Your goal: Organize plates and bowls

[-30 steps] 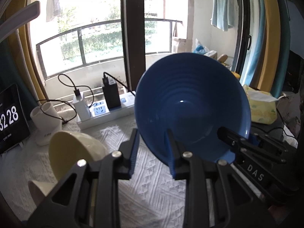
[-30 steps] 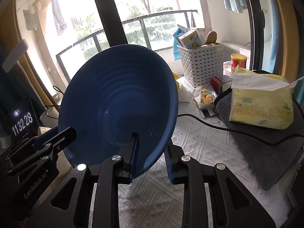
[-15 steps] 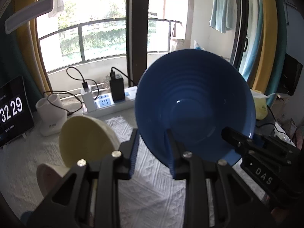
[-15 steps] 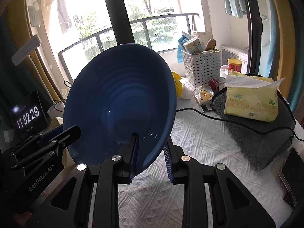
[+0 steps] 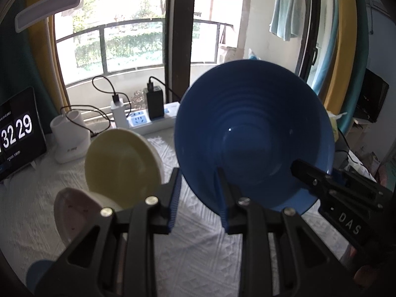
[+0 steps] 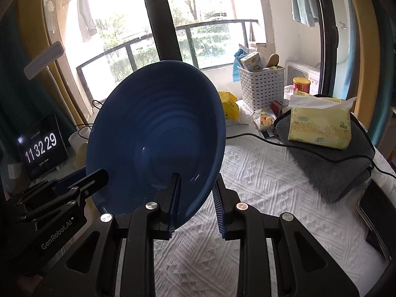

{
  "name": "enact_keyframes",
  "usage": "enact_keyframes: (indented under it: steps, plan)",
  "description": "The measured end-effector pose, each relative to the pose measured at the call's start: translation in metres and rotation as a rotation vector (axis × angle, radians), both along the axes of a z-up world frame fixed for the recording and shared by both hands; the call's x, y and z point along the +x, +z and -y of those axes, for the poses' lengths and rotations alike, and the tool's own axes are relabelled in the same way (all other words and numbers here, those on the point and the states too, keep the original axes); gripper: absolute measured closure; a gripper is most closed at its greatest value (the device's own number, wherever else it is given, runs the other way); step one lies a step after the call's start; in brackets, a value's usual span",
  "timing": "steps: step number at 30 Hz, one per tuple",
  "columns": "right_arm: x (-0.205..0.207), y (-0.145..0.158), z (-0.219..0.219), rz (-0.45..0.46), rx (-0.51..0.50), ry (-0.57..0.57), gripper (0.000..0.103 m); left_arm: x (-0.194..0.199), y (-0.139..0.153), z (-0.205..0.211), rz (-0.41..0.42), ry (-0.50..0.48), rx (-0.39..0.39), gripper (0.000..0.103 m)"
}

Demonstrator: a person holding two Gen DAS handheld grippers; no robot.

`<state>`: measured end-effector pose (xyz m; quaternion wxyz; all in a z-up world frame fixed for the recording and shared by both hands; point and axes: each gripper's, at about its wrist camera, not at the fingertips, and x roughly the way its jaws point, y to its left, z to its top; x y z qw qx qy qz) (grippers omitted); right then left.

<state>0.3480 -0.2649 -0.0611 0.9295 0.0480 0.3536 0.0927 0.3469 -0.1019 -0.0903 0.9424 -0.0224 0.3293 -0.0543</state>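
A large blue ribbed bowl [image 5: 252, 133] is held in the air, tilted on edge, above the white cloth. My left gripper [image 5: 198, 193] is shut on its lower rim. My right gripper [image 6: 195, 193] is shut on the rim of the same bowl [image 6: 158, 133] from the other side. Each gripper shows in the other's view, clamped on the rim. A pale yellow dish [image 5: 121, 165] and a pink dish [image 5: 74, 217] stand on edge at the lower left of the left wrist view.
A white textured cloth [image 6: 259, 185] covers the table. A tissue pack [image 6: 319, 121] lies on a grey towel [image 6: 329, 158] at right, with a white basket [image 6: 262, 86] behind. A clock display [image 6: 42, 148], power strip [image 5: 148, 121] and white holder [image 5: 71, 138] stand by the window.
Both grippers have lifted the blue bowl higher and back from the window. More of the table and the standing dishes has come into view. The grip is unchanged.
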Motion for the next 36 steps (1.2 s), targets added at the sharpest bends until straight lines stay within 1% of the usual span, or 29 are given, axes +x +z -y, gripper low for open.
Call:
enact_keyframes:
  steps: [16,36]
  plan:
    - [-0.032,0.0,-0.001,-0.021,-0.022,-0.005,0.075,-0.03,-0.008,0.003,-0.037,-0.021,-0.008,0.075]
    - [-0.052,-0.01,0.001,-0.071,-0.019,-0.012,0.075,-0.053,-0.021,0.005,-0.09,-0.027,-0.026,0.075]
